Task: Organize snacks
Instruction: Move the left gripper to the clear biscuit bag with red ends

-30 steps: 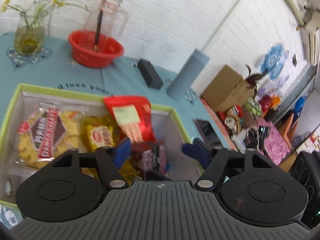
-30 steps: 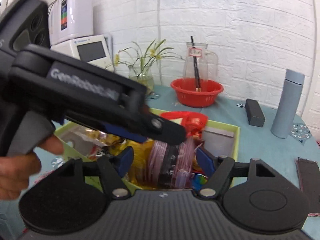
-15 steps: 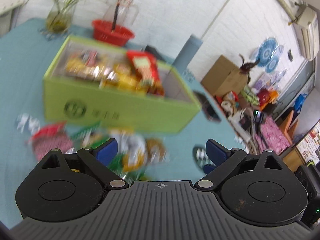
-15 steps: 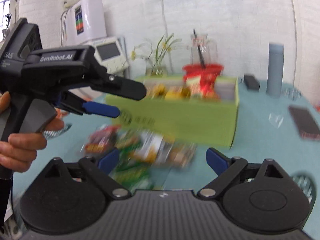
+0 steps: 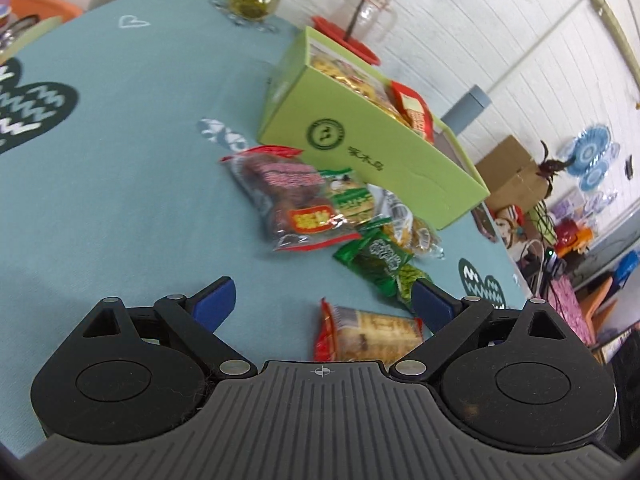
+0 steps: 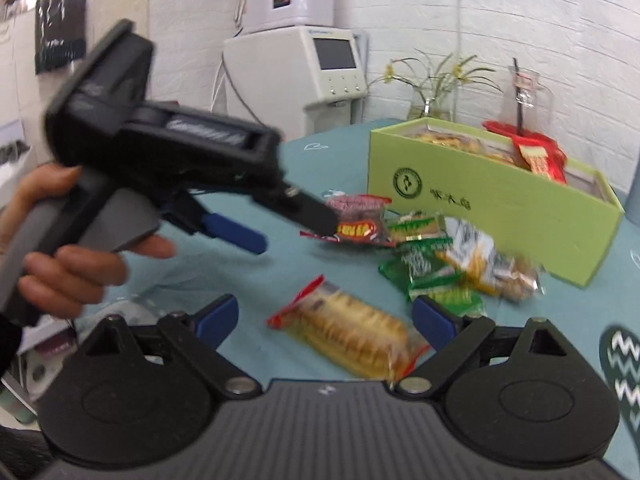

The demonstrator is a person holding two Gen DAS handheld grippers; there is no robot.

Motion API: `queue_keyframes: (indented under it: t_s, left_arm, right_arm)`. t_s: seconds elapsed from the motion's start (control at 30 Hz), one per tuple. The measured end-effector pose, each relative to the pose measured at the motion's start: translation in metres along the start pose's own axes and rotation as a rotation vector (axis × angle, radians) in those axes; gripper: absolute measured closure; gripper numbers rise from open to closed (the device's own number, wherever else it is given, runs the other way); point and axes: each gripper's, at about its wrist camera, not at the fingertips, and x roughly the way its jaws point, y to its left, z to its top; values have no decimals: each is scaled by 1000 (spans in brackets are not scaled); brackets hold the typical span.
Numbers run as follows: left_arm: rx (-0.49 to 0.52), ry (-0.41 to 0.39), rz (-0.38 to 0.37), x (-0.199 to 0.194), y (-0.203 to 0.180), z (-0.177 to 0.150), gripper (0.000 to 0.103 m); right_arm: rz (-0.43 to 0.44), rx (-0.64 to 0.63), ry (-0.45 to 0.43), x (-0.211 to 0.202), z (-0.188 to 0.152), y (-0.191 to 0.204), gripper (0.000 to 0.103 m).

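Both tongs, left [image 5: 323, 300] and right [image 6: 325, 316], spread empty over cracker pack [image 6: 348, 330] on surface [image 5: 120, 200], near box [image 5: 372, 152].

The right gripper [image 6: 325, 314] hangs wide open over a cracker packet [image 6: 348, 334] on the teal tablecloth [image 6: 248, 280]. More snack packets [image 6: 424, 248] lie beside a green box [image 6: 480, 208]. A hand [image 6: 68, 264] holds the left gripper [image 6: 280, 228], also spread, empty.
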Motion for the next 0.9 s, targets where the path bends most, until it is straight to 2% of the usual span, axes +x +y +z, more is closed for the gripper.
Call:
queue_keyframes:
  t_s: [0.13,0.27,0.37,0.53,0.63,0.9]
  left_arm:
    - [-31,-6,-15,-13,10,-10,18]
    - [-41,7,-19,-11,15,-13,17]
    - [-49,38,-53,-1,14,-12,17]
    - [6,98,-127,15,-10,-18,18]
    - [46,108,-129,21,-24,-25,20]
    - [125,96,-90,34,-39,-30,21]
  right_arm:
    - [49,67,93,28,8,-16,10]
    - [2,90,133,24,-5,-7,10]
    - [33,125,118,10,-17,5,10]
    - [-76,111,104,10,-20,9,10]
    - [-56,129,105,16,-22,6,9]
    - [-94,68,107,23,-22,15,8]
